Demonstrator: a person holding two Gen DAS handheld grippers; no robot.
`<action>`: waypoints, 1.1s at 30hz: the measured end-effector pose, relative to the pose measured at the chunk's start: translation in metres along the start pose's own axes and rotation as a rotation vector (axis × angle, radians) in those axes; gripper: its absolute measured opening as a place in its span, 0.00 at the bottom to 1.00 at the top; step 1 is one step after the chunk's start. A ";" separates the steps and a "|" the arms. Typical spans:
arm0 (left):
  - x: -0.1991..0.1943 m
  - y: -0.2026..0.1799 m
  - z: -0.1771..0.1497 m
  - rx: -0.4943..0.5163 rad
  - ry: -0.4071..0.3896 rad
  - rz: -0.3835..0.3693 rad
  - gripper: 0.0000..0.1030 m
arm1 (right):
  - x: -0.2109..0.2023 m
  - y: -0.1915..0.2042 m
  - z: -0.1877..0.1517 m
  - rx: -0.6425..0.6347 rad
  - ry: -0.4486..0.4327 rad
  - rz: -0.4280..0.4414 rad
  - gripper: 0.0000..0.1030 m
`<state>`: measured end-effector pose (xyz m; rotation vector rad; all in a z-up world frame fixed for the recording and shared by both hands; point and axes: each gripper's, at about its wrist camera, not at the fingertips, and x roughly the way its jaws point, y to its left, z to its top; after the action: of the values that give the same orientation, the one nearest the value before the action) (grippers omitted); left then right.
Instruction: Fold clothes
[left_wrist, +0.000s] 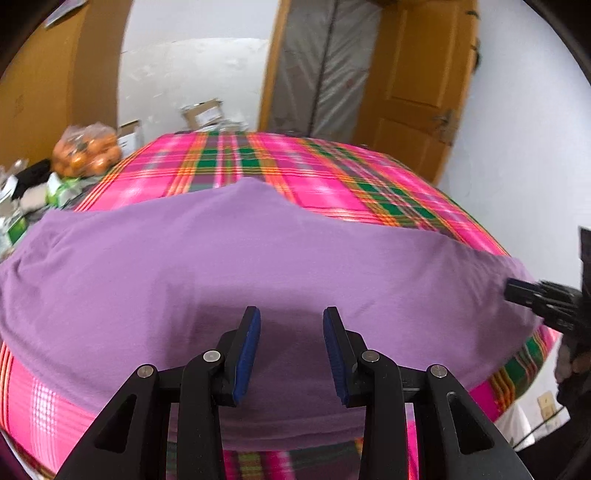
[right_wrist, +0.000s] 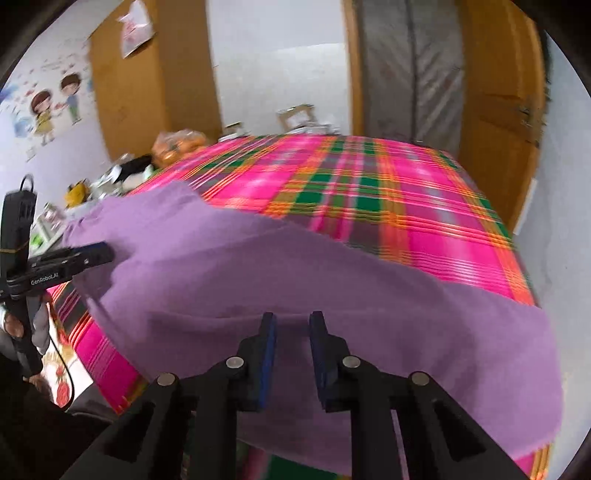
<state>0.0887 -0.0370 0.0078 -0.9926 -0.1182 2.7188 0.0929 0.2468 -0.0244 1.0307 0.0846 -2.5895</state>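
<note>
Purple garment (left_wrist: 258, 258) spread across the plaid bed (left_wrist: 332, 166), frame centre. Left tongs (left_wrist: 291, 347) and right tongs (right_wrist: 291, 350) are held parted, empty, above its near edge. If only one layer is pinched, an uneven fold may result.

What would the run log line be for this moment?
stage: fold underway | purple garment spread on plaid bedcover | left gripper open above it | right gripper open above it

You see a bag of oranges (left_wrist: 86, 149), cardboard boxes (left_wrist: 203, 112), a wooden door (left_wrist: 417, 88), and cartoon wall stickers (right_wrist: 55, 107).
</note>
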 end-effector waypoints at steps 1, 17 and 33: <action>-0.001 -0.002 -0.002 0.015 0.002 -0.003 0.36 | 0.003 0.005 -0.003 -0.023 0.015 0.014 0.19; -0.012 -0.011 -0.021 0.073 0.000 -0.065 0.36 | 0.004 0.045 -0.014 -0.126 -0.007 0.189 0.24; -0.038 0.097 -0.030 -0.242 -0.054 0.211 0.36 | 0.021 0.022 0.017 0.053 0.013 0.174 0.26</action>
<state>0.1165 -0.1411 -0.0064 -1.0484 -0.3814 2.9784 0.0748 0.2165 -0.0243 1.0253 -0.0677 -2.4399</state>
